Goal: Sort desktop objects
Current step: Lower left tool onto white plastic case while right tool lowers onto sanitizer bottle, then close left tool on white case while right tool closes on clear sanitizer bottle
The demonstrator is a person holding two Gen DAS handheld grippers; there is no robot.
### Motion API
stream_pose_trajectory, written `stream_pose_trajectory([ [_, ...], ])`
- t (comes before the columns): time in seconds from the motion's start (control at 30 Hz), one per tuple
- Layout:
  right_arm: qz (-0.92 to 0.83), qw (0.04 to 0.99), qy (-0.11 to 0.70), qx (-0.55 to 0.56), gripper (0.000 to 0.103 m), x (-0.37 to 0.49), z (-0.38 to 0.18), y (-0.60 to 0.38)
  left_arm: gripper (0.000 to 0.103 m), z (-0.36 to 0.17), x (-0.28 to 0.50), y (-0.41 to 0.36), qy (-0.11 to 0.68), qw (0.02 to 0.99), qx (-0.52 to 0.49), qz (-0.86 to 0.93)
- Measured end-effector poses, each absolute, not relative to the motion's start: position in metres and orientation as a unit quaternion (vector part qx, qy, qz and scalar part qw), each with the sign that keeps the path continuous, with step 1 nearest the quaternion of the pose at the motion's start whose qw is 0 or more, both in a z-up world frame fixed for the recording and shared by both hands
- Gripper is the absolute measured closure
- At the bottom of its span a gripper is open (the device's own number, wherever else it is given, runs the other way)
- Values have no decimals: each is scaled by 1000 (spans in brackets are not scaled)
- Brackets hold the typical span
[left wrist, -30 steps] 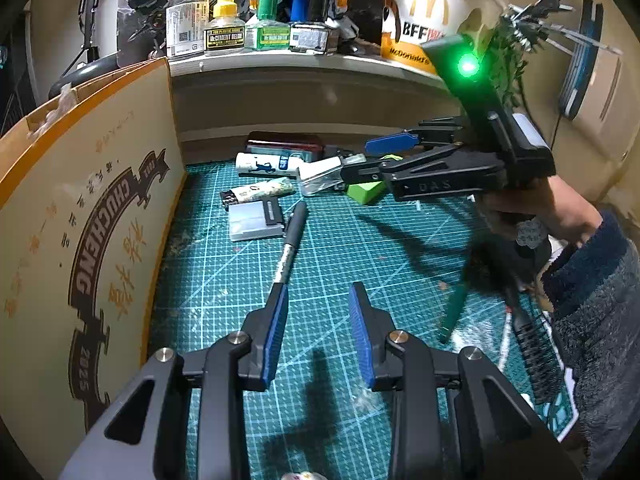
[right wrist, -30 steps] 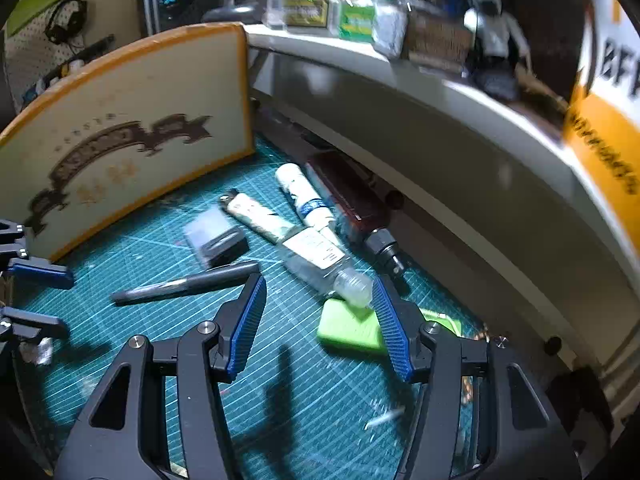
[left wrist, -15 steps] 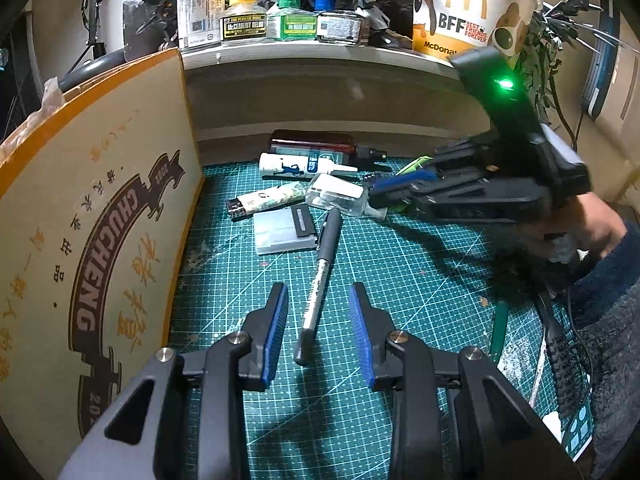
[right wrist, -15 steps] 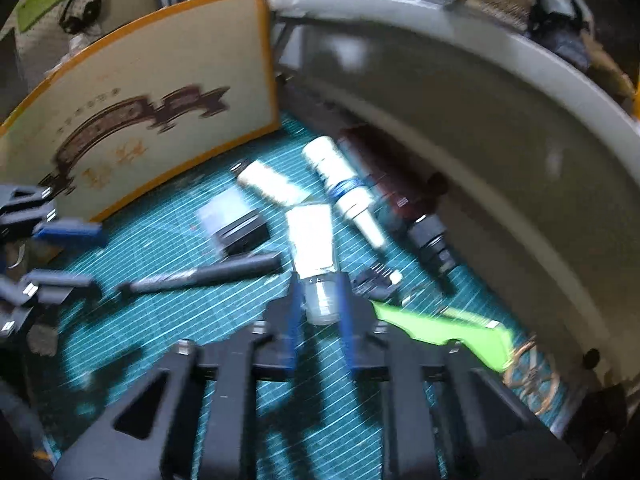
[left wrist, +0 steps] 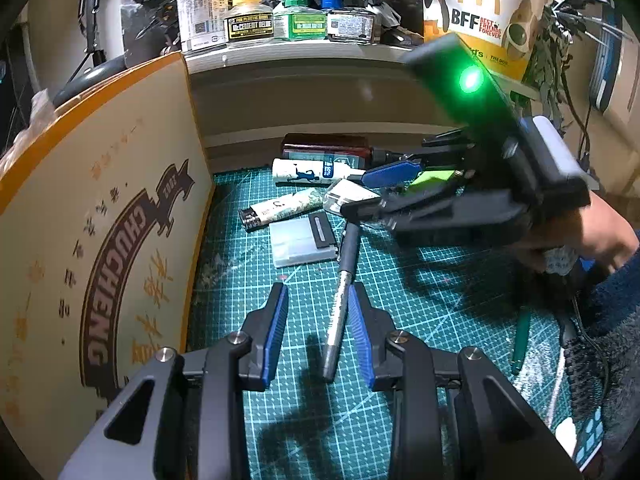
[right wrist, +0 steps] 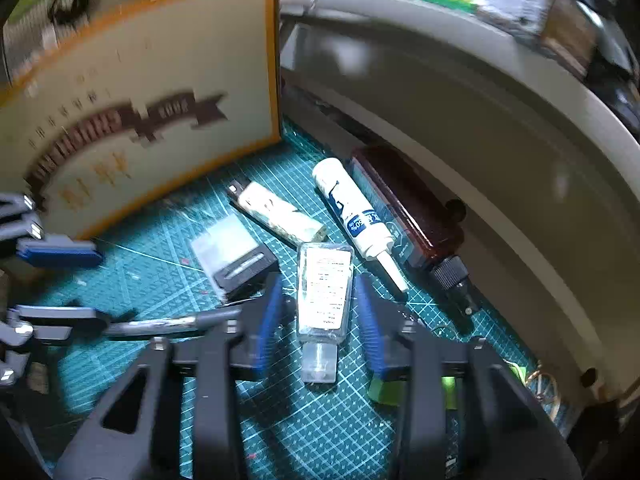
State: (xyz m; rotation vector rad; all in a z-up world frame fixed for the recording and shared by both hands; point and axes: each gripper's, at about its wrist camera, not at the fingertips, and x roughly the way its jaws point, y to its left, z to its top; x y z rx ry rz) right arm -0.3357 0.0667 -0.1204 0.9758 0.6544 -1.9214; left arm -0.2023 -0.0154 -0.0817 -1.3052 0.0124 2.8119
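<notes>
Green gridded cutting mat [left wrist: 400, 280] lies under a cluttered shelf [left wrist: 304, 50], a cardboard box [left wrist: 100, 240] at its left. The left gripper [left wrist: 316, 328] gapes around a grey pen [left wrist: 340, 304]. The right wrist view, somewhat blurred, shows the right gripper [right wrist: 316, 320] spread astride a clear bottle [right wrist: 324, 288], seemingly untouched, beside a white tube [right wrist: 352, 208] and brown bottle [right wrist: 404, 204].

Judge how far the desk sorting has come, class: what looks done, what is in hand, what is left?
Done: nothing visibly sorted. In hand: the open left gripper straddles the pen; the open right gripper straddles the clear bottle, neither gripped. Left: the white tube, brown bottle, patterned lighter and small case lie loose on the cutting mat.
</notes>
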Motion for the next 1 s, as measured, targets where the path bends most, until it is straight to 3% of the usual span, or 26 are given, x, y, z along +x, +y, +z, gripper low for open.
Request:
stream_pose_trajectory([
  [0.17, -769, 422, 255, 407, 75, -333, -123, 68, 71, -91, -217, -21, -7, 11, -434, 901],
  [0.37, -777, 408, 222, 426, 76, -325, -116, 91, 70, -102, -232, -21, -9, -9, -448, 894],
  [0.53, -805, 380, 165, 424, 76, -321, -83, 128, 45, -106, -243, -19, -9, -17, -449, 893],
  [0.73, -820, 375, 146, 408, 76, -308, -48, 149, 41, -115, -263, -13, -14, -19, -460, 888],
  [1.0, -818, 374, 137, 415, 76, -309, -66, 131, 40, -128, -285, -7, -20, -35, -474, 880],
])
